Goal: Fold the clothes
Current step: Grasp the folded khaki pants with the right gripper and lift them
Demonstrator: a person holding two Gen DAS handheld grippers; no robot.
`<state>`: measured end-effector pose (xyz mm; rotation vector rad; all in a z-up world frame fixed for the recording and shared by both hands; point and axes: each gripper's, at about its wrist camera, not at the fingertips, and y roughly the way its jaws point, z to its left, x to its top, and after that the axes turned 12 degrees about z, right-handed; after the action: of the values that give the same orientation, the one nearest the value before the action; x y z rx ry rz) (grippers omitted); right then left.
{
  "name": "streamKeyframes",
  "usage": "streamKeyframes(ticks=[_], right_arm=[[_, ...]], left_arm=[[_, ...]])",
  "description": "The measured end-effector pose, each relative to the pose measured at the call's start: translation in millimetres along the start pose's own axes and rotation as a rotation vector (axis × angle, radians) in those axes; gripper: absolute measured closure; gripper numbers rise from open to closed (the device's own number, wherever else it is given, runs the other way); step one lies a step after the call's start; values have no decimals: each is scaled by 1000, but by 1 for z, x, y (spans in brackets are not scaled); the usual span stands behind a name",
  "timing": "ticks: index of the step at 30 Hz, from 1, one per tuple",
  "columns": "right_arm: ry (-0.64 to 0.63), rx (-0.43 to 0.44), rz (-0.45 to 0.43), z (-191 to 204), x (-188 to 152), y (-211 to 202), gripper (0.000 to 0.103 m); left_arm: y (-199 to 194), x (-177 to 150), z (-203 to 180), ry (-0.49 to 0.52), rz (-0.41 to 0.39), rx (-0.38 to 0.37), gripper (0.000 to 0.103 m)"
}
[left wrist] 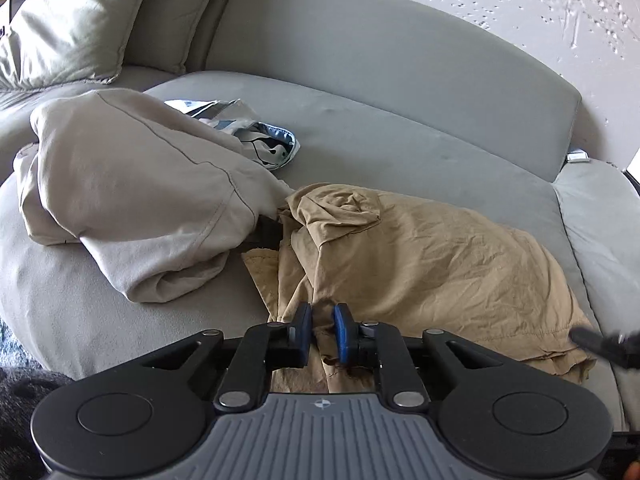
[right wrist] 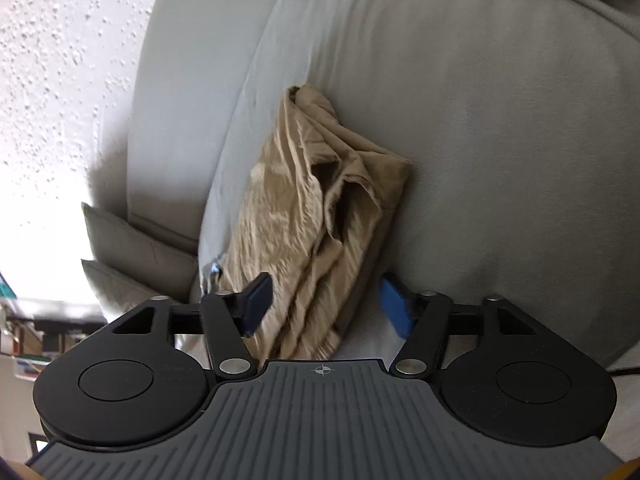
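A crumpled tan garment lies on the grey sofa seat. My left gripper is at its near edge, blue pads close together with a fold of the tan cloth pinched between them. In the right wrist view the same tan garment lies bunched on the sofa. My right gripper stands open over its near end, the cloth lying between the spread pads without touching them. A dark blurred gripper part shows at the right edge of the left wrist view.
A pale beige garment lies heaped to the left of the tan one, with a blue-and-white patterned piece behind it. A cushion leans at the back left. Two cushions sit at the sofa's end.
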<state>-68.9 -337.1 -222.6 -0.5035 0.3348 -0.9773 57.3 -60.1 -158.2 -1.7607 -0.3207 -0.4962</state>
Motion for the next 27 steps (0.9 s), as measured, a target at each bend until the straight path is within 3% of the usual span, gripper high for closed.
streamKeyframes(ticks=[2,6,9,11,14,16,19,22,25,27], right_arm=[[-25,-2,-39,10,-2,7,14],[-132,-29,-110,31,-8,26,14],[-170,-37,-110,37,-3,44,31],[-177,-63,-98,39,0,53,67],[-228,-108,-73,44,2,53,84],[-321,-118,-66,59,2,46,89],[-447,-113,-69,82,1,27,91],[-520,-88,-30,92,6,-8,91],[-604,-109,31,91,17,-48,91],[-589,-167,55,79,30,-69,91]], left_arm=[[1,1,7,-44,7,-32,88],[2,1,17,-89,20,-78,87],[2,1,17,-88,19,-82,86],[0,1,16,-74,16,-84,86],[-16,-2,15,-62,-5,-108,89],[-36,-4,16,-69,-41,-152,89],[-71,-5,17,-60,-110,-202,79],[-95,-2,23,-50,-166,-234,61],[-93,7,21,-27,-121,-272,47],[-83,14,14,6,-73,-286,37]])
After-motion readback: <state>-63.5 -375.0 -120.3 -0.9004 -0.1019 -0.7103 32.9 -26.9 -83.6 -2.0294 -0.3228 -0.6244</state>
